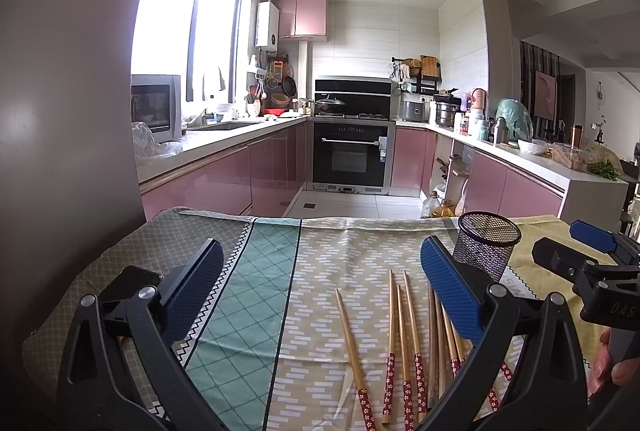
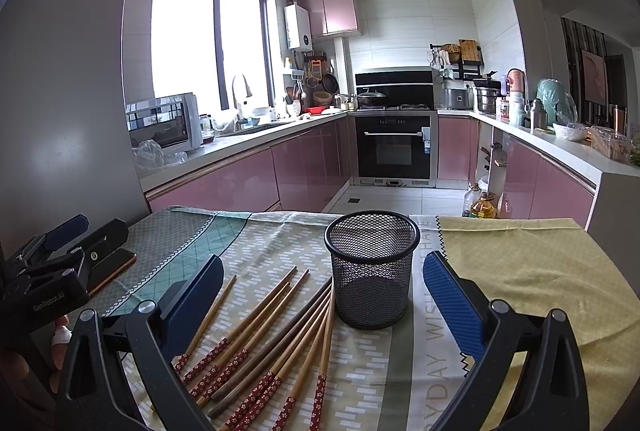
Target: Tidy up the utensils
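Note:
Several wooden chopsticks (image 1: 404, 343) with red flowered ends lie fanned on the patterned tablecloth (image 1: 320, 263); in the right wrist view the chopsticks (image 2: 272, 335) spread left of a black mesh holder (image 2: 372, 271) that stands upright and looks empty. The mesh holder (image 1: 486, 247) sits beyond the chopsticks' tips. My left gripper (image 1: 320, 295) is open above the cloth, its right finger over some chopsticks. My right gripper (image 2: 322, 307) is open too, straddling the holder and chopsticks, holding nothing. Each gripper shows at the edge of the other's view: the right gripper (image 1: 576, 251) and the left gripper (image 2: 68, 243).
The table's far edge (image 2: 280, 215) drops to a tiled kitchen floor. A dark phone-like slab (image 2: 116, 267) lies under the left gripper. Oil bottles (image 2: 482, 205) stand on the floor beyond the table. A grey wall (image 1: 72, 111) rises at the left. A hand (image 1: 612, 363) grips the right tool.

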A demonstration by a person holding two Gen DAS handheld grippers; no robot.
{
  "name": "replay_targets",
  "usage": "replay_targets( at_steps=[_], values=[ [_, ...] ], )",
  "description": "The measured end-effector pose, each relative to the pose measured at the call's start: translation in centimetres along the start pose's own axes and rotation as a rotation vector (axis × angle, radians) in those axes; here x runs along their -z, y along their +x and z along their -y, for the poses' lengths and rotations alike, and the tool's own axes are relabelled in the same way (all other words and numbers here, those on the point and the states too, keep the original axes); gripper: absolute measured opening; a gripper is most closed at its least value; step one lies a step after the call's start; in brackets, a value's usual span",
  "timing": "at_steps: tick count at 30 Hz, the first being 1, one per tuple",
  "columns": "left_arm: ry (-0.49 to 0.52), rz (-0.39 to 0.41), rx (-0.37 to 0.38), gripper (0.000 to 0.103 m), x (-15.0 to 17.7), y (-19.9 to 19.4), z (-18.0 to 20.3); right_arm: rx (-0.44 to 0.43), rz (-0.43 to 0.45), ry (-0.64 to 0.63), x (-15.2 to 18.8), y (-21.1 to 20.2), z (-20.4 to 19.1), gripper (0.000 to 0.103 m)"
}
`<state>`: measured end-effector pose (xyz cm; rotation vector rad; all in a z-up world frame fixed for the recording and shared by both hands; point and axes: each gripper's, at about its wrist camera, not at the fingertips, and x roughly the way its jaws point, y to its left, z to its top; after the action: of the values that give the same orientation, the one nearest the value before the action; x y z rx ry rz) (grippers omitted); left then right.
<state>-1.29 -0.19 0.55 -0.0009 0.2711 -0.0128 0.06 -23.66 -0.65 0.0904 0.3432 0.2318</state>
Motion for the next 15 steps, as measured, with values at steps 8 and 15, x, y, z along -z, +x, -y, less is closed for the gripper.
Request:
replay_targets(
  at_steps=[8, 15],
  values=[
    [-0.001, 0.000, 0.000, 0.097, 0.02, 0.00, -0.02, 0.003, 0.003, -0.003, -0.06, -0.08, -0.18, 0.097],
    [-0.001, 0.000, 0.001, 0.097, -0.05, -0.09, 0.07, 0.002, 0.004, -0.005, -0.14, -0.13, -0.29, 0.097]
  ],
)
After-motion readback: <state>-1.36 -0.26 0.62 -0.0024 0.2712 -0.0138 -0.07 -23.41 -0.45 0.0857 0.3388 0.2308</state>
